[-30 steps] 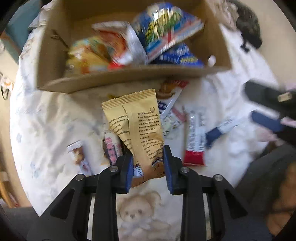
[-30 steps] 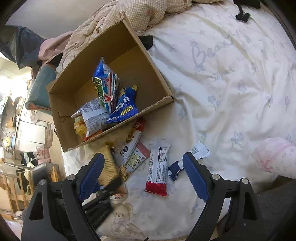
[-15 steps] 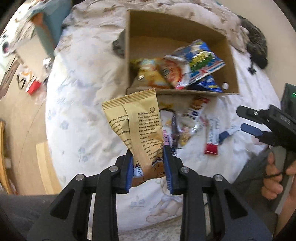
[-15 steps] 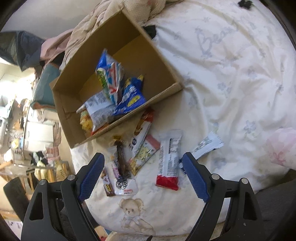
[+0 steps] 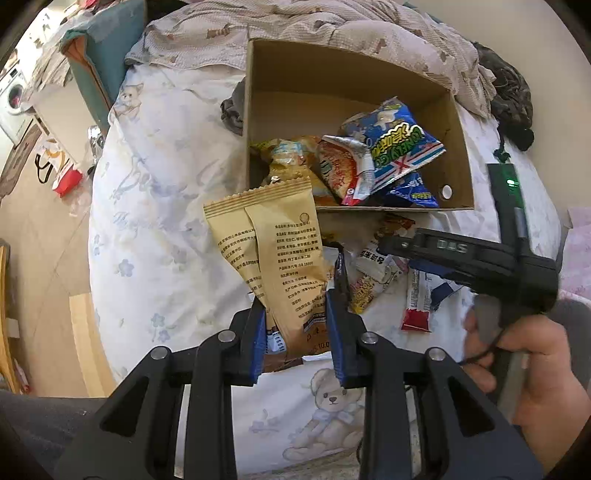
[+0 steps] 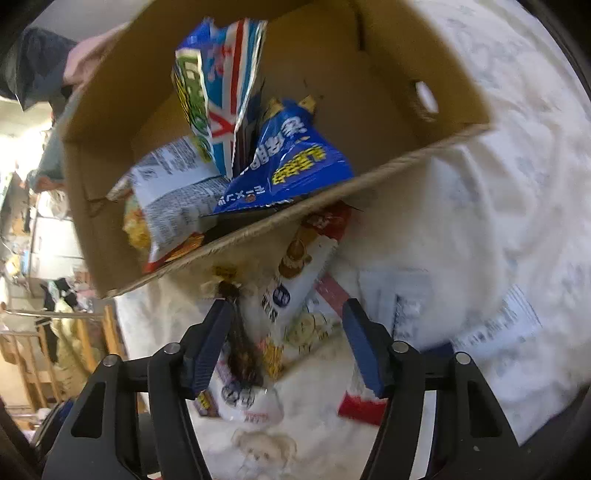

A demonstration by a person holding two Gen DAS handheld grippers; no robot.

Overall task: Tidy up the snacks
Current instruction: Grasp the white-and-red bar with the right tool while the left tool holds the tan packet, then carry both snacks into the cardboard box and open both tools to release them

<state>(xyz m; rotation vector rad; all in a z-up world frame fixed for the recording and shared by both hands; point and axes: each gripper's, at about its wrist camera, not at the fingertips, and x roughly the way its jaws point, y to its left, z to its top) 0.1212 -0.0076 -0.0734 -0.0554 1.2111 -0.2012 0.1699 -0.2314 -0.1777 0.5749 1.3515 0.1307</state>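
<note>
Your box (image 5: 458, 122) stands on the bed (image 5: 162, 221) and several snack bags (image 5: 391, 147) lie in it. In front of its near wall, loose snack packets (image 6: 295, 280) lie on the bed. Behind the box lies a blanket (image 5: 332, 26).

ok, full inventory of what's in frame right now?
cardboard box: 1, brown, on the bed behind the loose snacks
snack bags in the box: at least 4, blue, dark blue, red-white, yellow
tan packet: 1, clamped in the left gripper
loose snacks: several, mixed colours, on the bed in front of the box
red-ended bar: 1, white and red, nearest the hand
bedsheet: 1, white, floral with bear print
left gripper: black, blue pads, shut on the packet
right gripper: closing over the loose snacks, nothing gripped
hand: 1, holding the right gripper
</note>
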